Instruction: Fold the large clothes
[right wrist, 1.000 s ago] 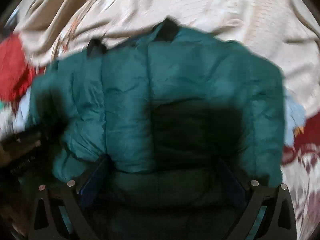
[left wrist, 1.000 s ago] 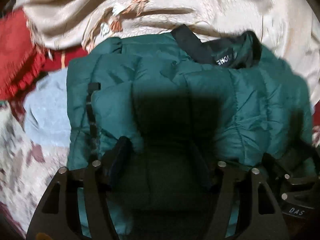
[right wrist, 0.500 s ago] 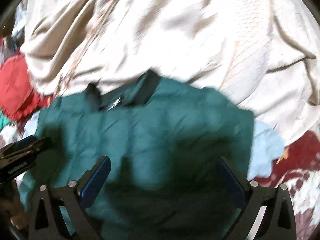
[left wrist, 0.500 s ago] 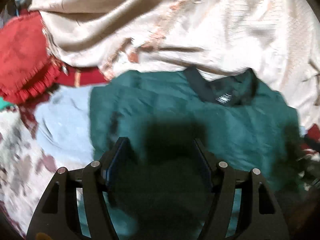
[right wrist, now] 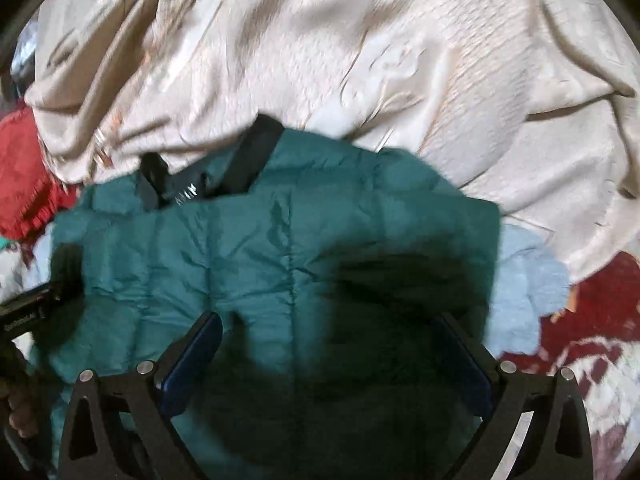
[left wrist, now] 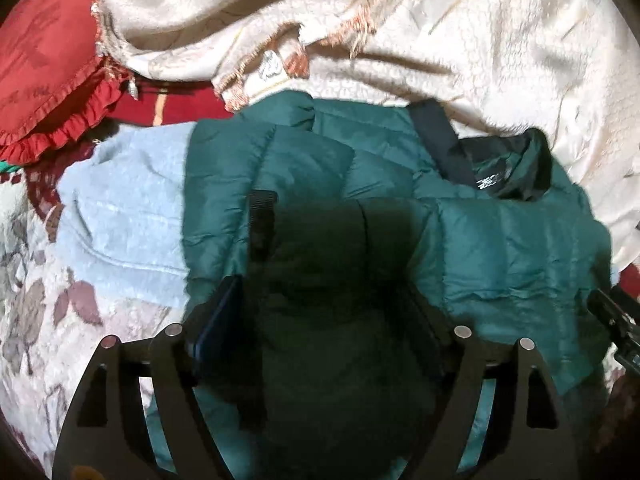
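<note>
Left wrist view: the left gripper [left wrist: 320, 320] hangs over a green puffer jacket [left wrist: 500, 248] with its jaws spread wide; they have just been opening further, and nothing is pinched between them, the pads standing clear above the shadowed quilting. The jacket lies folded directly ahead of and under the jaws, its dark collar [left wrist: 440, 144] and label at the far right of them. A pale blue cloth [left wrist: 120, 220] peeks out from beneath the jacket to the left of the jaws. Beyond the jacket a cream blanket [left wrist: 480, 40] with fringe is heaped, and a red frilled cushion [left wrist: 48, 80] sits far left. A floral bedcover [left wrist: 32, 300] lies under everything, near the left finger. The tip of the other gripper shows at the right edge.

Right wrist view: the right gripper [right wrist: 328, 360] also stands wide, its blue pads [right wrist: 192, 360] apart above the same jacket [right wrist: 280, 248] and gripping nothing. The collar [right wrist: 256, 160] lies ahead and left of the jaws. The blue cloth [right wrist: 528, 280] shows to their right, the cream blanket [right wrist: 360, 60] ahead.
</note>
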`<state>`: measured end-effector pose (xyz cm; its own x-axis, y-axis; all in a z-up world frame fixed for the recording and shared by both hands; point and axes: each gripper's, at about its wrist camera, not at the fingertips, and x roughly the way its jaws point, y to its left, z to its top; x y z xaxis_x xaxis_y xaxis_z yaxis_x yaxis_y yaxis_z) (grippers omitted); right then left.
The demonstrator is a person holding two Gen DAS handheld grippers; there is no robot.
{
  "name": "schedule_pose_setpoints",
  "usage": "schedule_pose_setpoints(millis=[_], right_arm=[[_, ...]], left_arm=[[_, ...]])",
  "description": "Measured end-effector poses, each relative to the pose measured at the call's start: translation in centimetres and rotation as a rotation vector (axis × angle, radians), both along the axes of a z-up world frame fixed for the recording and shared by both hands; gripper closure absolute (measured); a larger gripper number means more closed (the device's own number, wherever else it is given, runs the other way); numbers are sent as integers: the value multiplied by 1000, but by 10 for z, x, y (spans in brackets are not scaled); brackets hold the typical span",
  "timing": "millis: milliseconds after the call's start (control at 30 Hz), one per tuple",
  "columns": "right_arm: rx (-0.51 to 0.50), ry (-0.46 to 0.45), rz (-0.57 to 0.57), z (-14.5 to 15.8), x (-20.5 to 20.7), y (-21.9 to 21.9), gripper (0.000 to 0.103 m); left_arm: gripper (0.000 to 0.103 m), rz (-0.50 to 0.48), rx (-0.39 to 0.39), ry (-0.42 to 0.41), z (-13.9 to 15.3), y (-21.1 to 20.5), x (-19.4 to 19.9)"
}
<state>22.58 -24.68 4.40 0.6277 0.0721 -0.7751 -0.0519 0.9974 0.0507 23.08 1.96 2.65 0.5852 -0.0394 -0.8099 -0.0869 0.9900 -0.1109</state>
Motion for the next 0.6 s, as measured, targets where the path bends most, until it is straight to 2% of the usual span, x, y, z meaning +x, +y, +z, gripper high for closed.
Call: schedule_pose_setpoints(millis=[167, 333, 433, 600], right_arm=[[-34, 42, 22, 15, -54, -11, 0], [-72, 169, 36, -10, -108, -16, 0], [-86, 265, 49, -38, -129, -14, 0], [-6, 219, -5, -37, -165, -30, 0]], left_arm=[[24, -27, 42, -19, 13, 2, -33], [24, -102, 93, 7, -4, -10, -73], [24, -125, 136, 41, -22, -18, -92], [24, -127, 133, 23, -21, -9, -131]])
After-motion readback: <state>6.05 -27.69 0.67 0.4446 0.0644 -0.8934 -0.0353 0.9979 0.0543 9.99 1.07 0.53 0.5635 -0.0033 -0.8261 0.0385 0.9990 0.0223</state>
